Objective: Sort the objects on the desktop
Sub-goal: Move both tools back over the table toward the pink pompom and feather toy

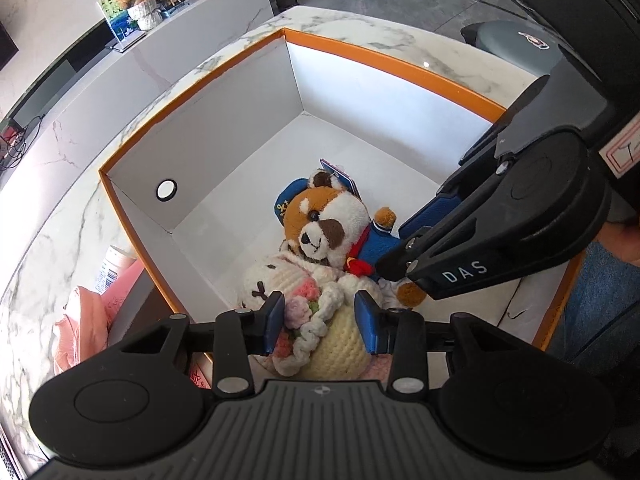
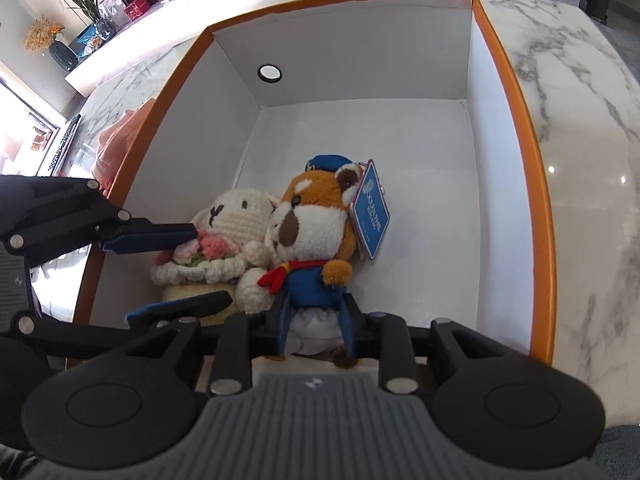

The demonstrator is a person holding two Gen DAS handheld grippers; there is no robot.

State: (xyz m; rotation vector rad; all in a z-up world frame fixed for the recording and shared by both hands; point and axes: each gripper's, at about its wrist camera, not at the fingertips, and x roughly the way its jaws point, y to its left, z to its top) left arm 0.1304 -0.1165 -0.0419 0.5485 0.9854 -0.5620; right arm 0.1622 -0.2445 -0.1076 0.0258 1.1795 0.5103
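Inside the orange-rimmed box (image 1: 192,108), as the left wrist camera shows it, two soft toys lie together against the near wall. The left gripper (image 1: 320,320) hangs over the crocheted bunny (image 1: 332,344), its blue pads set about halfway apart on either side of the bunny's bouquet; the left pad (image 1: 274,320) sits against the pink yarn flowers, while the right pad (image 1: 370,326) stands beside the cream body, and whether it presses there I cannot tell. Just beyond the bunny lies the red panda plush (image 1: 320,224), in a blue cap and jacket with a red scarf. The right gripper (image 1: 390,258) reaches into the box from the right, its tips at the panda's blue jacket. Outside the box on the left, a pink cloth (image 1: 84,320) lies on the marble table (image 1: 52,208), with a small white bottle (image 1: 112,266) beside it.

Over the same box (image 2: 536,208), the right wrist camera looks down on the panda plush (image 2: 316,220), which lies against the near wall with its blue tag (image 2: 370,216) on the side away from the bunny. The right gripper (image 2: 314,330) has its jaws narrowed around the panda's lower body, the blue fingers (image 2: 282,328) flanking the white and blue cloth closely, seemingly pinching it. The crocheted bunny (image 2: 240,220) lies touching the panda on the left. The left gripper (image 2: 208,268) enters from the left, its upper finger resting on the pink flowers and the lower one at the cream base, jaws partly open around the bouquet.
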